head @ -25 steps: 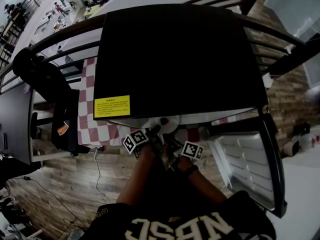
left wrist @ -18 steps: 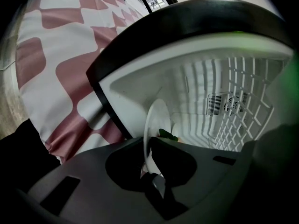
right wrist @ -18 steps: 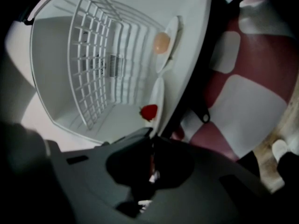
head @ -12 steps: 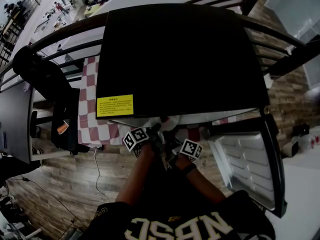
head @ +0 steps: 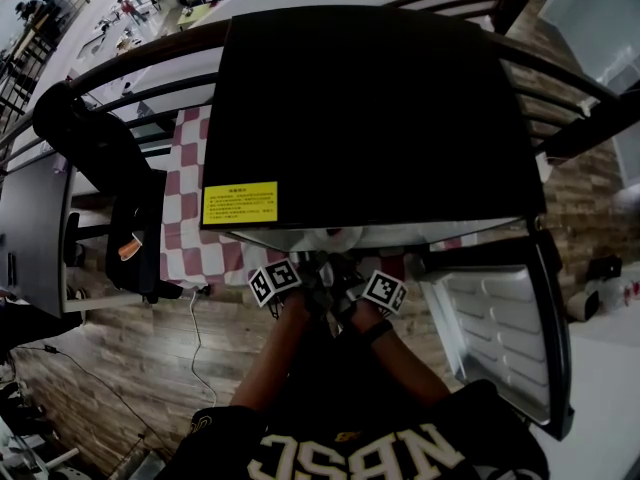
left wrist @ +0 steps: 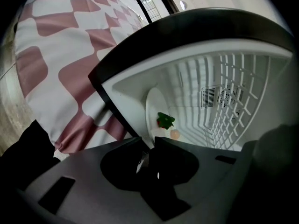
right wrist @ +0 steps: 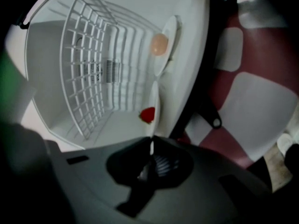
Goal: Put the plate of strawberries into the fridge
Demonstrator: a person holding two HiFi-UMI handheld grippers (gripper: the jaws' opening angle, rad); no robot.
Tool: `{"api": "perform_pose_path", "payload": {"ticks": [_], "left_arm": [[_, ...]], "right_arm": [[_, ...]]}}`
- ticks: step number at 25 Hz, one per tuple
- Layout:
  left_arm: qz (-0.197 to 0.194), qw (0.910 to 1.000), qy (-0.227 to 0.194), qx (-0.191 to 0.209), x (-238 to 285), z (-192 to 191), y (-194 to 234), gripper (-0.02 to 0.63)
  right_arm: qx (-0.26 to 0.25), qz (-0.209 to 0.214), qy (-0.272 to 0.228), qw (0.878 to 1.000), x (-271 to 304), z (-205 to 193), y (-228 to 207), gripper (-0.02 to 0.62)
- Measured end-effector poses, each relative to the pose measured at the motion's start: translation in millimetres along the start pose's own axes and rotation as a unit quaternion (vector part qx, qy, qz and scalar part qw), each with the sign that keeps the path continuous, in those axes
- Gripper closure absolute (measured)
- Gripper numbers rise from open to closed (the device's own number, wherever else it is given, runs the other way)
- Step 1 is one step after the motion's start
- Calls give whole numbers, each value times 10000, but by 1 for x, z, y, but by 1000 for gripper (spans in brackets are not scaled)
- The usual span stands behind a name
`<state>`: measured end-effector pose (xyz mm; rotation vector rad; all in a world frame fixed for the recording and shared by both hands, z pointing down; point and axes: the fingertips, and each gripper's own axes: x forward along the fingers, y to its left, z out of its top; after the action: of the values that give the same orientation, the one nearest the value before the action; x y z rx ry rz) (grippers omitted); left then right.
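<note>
Ok so left gripper (left wrist: 148, 146) and right gripper (right wrist: 150, 146) both pinch the plate (left wrist: 153, 107), so we'd hold it level while sliding the strawberries (left wrist: 164, 120) into the fridge (head: 370, 108) at the front edge of the table (head: 190, 253).

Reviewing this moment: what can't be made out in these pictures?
Head view: the fridge top hides its inside and most of the plate.
Left gripper view: plate is edge-on, so the strawberry count is unclear.
Right gripper view: blur leaves the pale round thing unidentified.

Head view: plate (head: 335, 236) mostly hidden under fridge (head: 370, 108) top — interior unseen.
</note>
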<state>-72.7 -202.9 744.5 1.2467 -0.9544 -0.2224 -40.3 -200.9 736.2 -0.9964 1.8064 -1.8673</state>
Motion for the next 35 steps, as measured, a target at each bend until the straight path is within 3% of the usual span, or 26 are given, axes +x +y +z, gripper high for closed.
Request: {"api": "perform_pose_path", "payload": {"ticks": [4,11,25,31,35], "left_arm": [[-31,9999,93,95,-20,-15,4,521],[-171,9998,89,-81,-54,-36,14,522],[-388,9989,20,-265,-70,-40,11,522],[-405,9988,43,-273,-69,-42,8,522],[-306,9991,40,-286,-68,-46,14,522]], "right_arm": [[-10,31,-57,10000,8,6,4,561],[21,-165,-108,9998,28,16,1,561],[-37,-493,-100,9987,59,36,6,560],[-701,-939,142,9930,59,34,6,547],[-1472,-1067,879,9794,61,21,14,418]]}}
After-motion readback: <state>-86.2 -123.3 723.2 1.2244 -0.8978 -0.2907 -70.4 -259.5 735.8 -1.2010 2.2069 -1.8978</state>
